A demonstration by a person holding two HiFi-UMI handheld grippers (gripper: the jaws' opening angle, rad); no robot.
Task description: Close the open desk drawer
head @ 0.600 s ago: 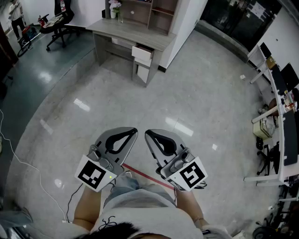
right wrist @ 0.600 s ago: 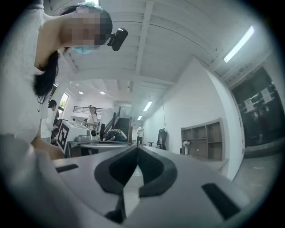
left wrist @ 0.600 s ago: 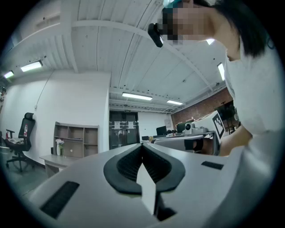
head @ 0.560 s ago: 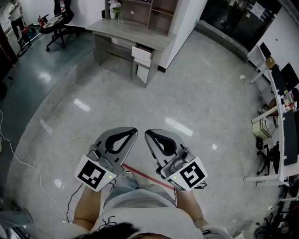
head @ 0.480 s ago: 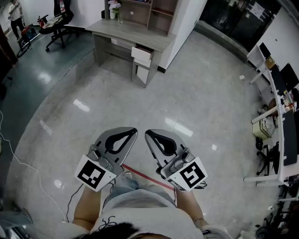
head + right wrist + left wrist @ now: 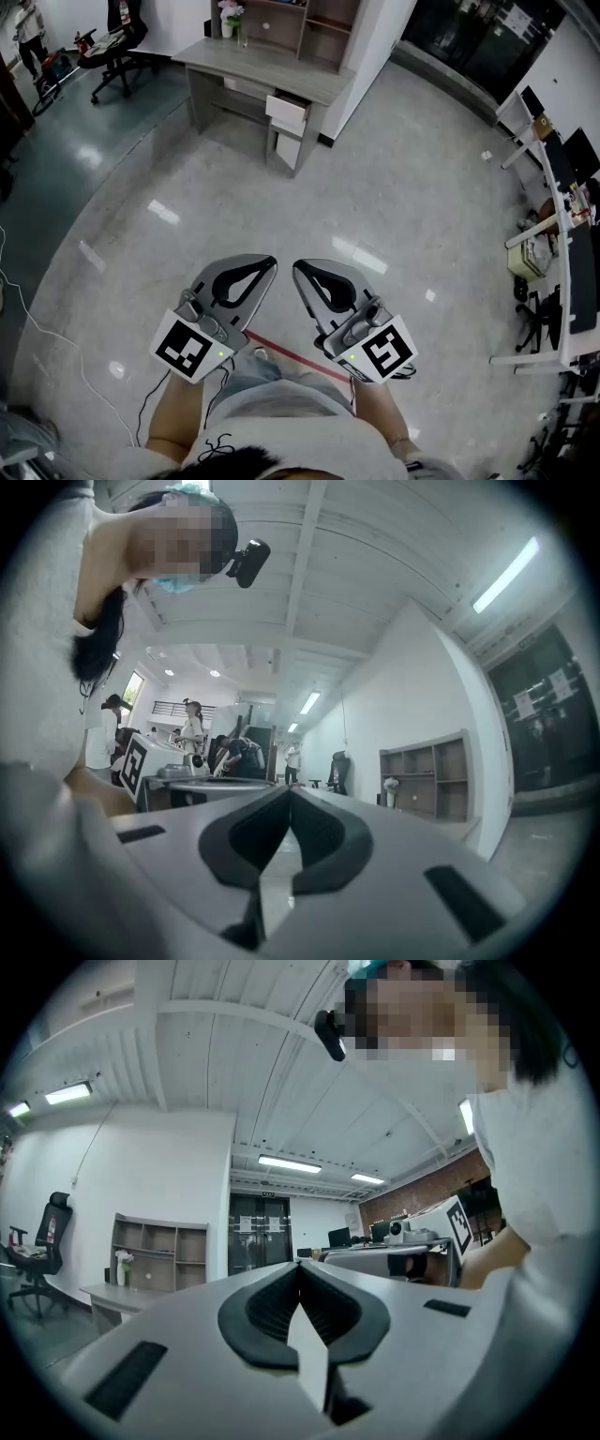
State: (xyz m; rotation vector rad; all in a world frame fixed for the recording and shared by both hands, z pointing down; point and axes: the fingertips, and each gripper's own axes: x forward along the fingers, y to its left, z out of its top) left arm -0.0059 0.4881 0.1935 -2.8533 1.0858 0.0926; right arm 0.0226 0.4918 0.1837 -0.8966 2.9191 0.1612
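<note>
Though kept far from the work, held low and side by side over the glossy grey floor [image 6: 422, 187]: left gripper [image 6: 270, 262] and right gripper [image 6: 296, 266], tips angled toward each other, with a narrow gap between the two tools. Shut tip to tip on the left, going by the left gripper view, with nothing caught between the dark pads. Likewise pressed together and empty on the right, going by the right gripper view. Between the two tools' rear ends, close to the person's legs, a thin red line [image 6: 291, 354] across the floor. Off to the left, a pale cable [image 6: 56, 337] trailing over it. Well apart from both tools, at the top of the head view beside the white wall: grey desk [image 6: 253, 64] with a wooden shelf unit [image 6: 300, 23] and a small vase of flowers [image 6: 229, 17] on top. Under the desk's right end, the white drawer [image 6: 286, 110], standing out from the front, open, untouched. Further left, a black office chair [image 6: 117, 47].
</note>
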